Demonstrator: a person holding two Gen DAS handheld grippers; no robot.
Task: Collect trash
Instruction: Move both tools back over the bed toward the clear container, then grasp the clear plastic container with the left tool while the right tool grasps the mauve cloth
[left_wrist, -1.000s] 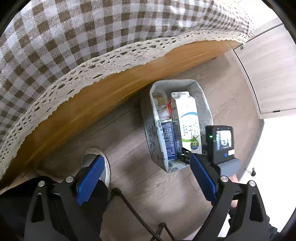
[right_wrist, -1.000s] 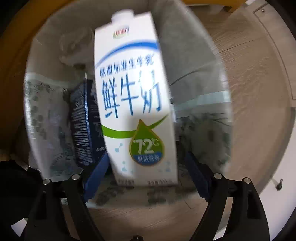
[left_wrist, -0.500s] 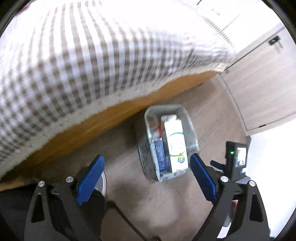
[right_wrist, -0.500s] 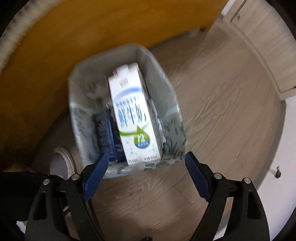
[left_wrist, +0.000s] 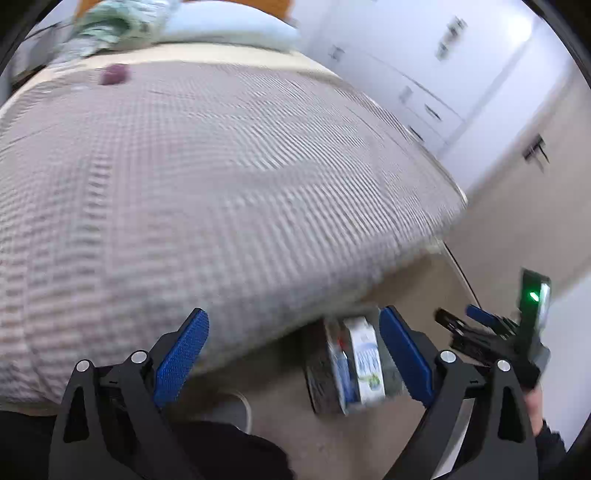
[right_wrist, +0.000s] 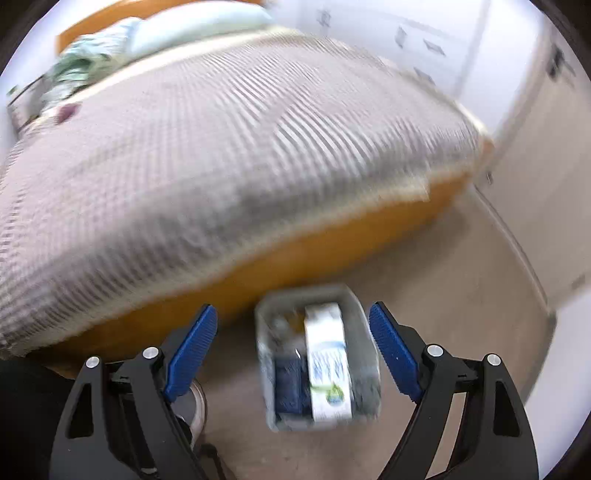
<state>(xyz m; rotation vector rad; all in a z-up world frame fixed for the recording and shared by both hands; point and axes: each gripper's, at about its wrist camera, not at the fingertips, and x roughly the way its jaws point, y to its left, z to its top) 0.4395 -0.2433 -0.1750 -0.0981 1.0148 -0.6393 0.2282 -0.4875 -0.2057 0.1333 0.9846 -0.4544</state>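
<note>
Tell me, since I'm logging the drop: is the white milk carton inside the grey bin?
Inside. The white milk carton lies within the grey bin walls, beside a dark blue pack.

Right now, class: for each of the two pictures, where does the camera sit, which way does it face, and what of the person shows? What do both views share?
Left wrist: sits on the left gripper, open, looking down across the bed toward the bin; the right gripper and a dark sleeve show.
Right wrist: sits on the open right gripper, facing down at the bin and its milk carton; dark clothing shows lower left.
Shared: bed, bin, carton, floor.
</note>
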